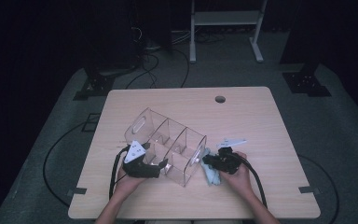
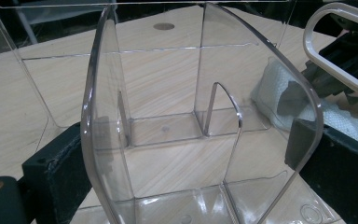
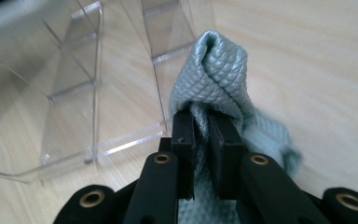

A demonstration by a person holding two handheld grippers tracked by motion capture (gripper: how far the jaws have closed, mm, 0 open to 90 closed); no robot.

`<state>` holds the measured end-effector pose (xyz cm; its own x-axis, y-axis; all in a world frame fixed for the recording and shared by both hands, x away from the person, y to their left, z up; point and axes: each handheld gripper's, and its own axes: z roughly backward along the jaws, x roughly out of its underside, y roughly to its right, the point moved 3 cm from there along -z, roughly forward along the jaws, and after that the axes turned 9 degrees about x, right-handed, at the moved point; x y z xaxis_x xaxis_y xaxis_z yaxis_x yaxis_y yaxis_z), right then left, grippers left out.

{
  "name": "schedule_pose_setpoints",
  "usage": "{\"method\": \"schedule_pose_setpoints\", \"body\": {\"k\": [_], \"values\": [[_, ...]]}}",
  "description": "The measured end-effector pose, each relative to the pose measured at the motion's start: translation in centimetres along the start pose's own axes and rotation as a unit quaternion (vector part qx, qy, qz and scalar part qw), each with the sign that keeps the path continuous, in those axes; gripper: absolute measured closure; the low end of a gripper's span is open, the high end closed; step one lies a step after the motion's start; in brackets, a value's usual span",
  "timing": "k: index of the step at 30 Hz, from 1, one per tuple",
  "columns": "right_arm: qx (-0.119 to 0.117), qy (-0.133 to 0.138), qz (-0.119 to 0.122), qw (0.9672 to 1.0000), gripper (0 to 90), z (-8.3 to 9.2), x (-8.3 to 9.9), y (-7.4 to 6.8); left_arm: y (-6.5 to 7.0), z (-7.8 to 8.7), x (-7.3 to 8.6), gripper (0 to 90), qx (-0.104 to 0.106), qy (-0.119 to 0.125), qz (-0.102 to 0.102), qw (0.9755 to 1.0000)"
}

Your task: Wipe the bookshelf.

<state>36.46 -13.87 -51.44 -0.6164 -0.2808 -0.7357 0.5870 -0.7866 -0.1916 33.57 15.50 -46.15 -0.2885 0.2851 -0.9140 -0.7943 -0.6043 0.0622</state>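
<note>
Fingers of the left gripper [image 1: 161,164] clamp the clear organizer [image 1: 168,142], tilted on the surface [image 1: 242,112]. Left gripper view: its fingers [image 2: 63,172] straddle a wall. Right gripper view: fingers [image 3: 183,140] pinch the cloth [image 3: 216,70] beside the organizer; wiping seems barely begun.

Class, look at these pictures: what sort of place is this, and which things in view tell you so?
Probably a lab or recording studio, not a home: one bare wooden table on grey floor, dark surroundings, cables trailing across the floor and a white metal stand behind.
</note>
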Motion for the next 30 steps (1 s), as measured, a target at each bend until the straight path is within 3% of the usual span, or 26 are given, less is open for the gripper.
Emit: {"method": "schedule_pose_setpoints", "body": {"k": [4,7,11,16,19,22,24,27,28,30], "values": [[-0.001,-0.002,-0.002,1.0,80.9,0.0,0.0,-0.1,0.0,0.0,0.0,3.5,-0.002,0.003,0.002,1.0],[-0.012,-0.006,0.015,0.9998,81.1,0.2,0.2,-1.0,-0.1,0.0,0.0,3.5,-0.004,0.002,0.002,1.0],[-0.029,-0.01,0.017,0.9994,81.1,0.3,0.2,-1.3,-0.1,0.0,0.0,3.7,-0.003,0.001,0.001,1.0],[-0.013,-0.003,-0.002,0.9999,81.1,0.0,0.1,-0.3,-0.1,0.0,0.0,3.7,-0.003,0.002,0.0,1.0],[-0.017,-0.008,0.006,0.9998,81.0,0.1,0.2,-1.1,-0.2,0.0,0.0,3.7,-0.008,0.002,0.002,1.0],[-0.042,-0.016,0.017,0.9988,81.0,0.0,0.6,-2.5,-0.3,0.0,0.0,4.1,-0.011,0.003,0.004,0.9999],[-0.04,-0.017,0.028,0.9987,81.0,0.0,0.6,-2.8,-0.4,0.1,0.0,4.3,-0.01,0.002,0.004,0.9999],[-0.031,-0.011,0.025,0.9992,81.0,0.0,0.3,-2.3,-0.5,0.2,0.1,4.4,-0.011,0.001,0.005,0.9999],[-0.022,-0.004,0.004,0.9997,81.0,-0.1,0.1,-1.5,-0.5,0.1,0.1,4.4,-0.011,0.002,0.004,0.9999],[-0.024,-0.004,0.0,0.9997,80.9,-0.2,0.2,-1.4,-0.5,0.1,0.0,4.3,-0.012,0.003,0.004,0.9999]]}}
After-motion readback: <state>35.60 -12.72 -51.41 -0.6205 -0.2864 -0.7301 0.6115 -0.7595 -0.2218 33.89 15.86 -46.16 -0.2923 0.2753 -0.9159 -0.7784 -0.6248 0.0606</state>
